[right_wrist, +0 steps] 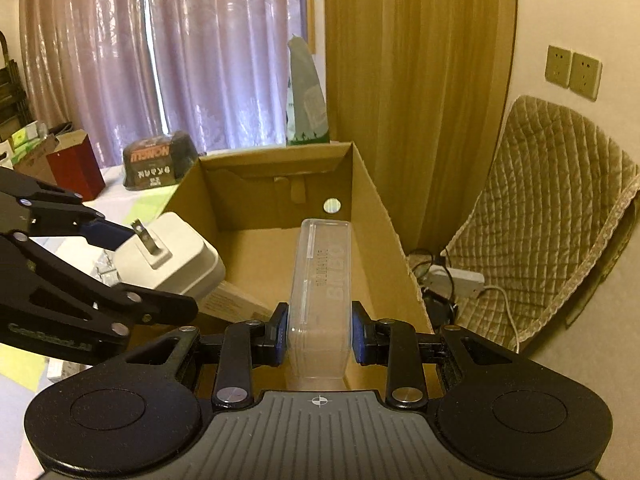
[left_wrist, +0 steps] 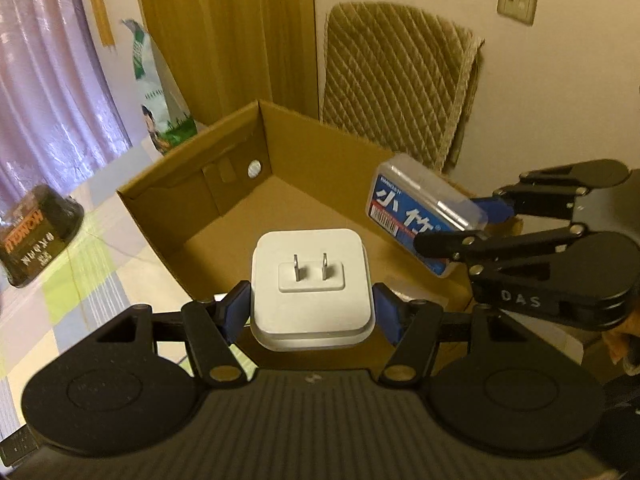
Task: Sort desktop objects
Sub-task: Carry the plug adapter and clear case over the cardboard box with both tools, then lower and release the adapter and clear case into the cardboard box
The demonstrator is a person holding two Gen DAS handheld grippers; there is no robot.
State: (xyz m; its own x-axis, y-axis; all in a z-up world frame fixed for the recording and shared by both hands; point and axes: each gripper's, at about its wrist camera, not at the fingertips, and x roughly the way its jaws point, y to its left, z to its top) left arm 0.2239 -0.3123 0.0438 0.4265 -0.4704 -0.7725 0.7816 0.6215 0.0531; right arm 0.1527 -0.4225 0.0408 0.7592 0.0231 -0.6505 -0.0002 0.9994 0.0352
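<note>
Above the open brown cardboard box (left_wrist: 320, 184), in the left wrist view, the left gripper (left_wrist: 312, 304) has its blue-padded jaws pressed against the two sides of a white square plug adapter (left_wrist: 310, 280), whose two metal prongs face up toward the camera. The adapter hangs over the near part of the box. To the right, the right gripper (left_wrist: 476, 220) reaches in from the side and clamps a clear plastic case with a blue printed label (left_wrist: 424, 216), which is tilted and held over the right rim of the box. On the checked tablecloth (left_wrist: 80, 280) to the left lies a dark plastic food tub (left_wrist: 36, 236), well apart from the box, and a quilted beige cushion (left_wrist: 400, 92) stands behind the box against the wall. In the right wrist view, the right gripper (right_wrist: 319, 332) closes narrowly on the clear plastic case (right_wrist: 319, 280), which points forward along the fingers above the box (right_wrist: 380, 220) floor, close to its right wall. At the left, the left gripper (right_wrist: 132, 272) holds the white adapter (right_wrist: 172, 260) over the left side of the box, prongs tilted upward. The dark tub (right_wrist: 160, 164) sits on the table beyond the box, beside a dark red carton (right_wrist: 76, 168), with mauve curtains (right_wrist: 160, 52) behind.
</note>
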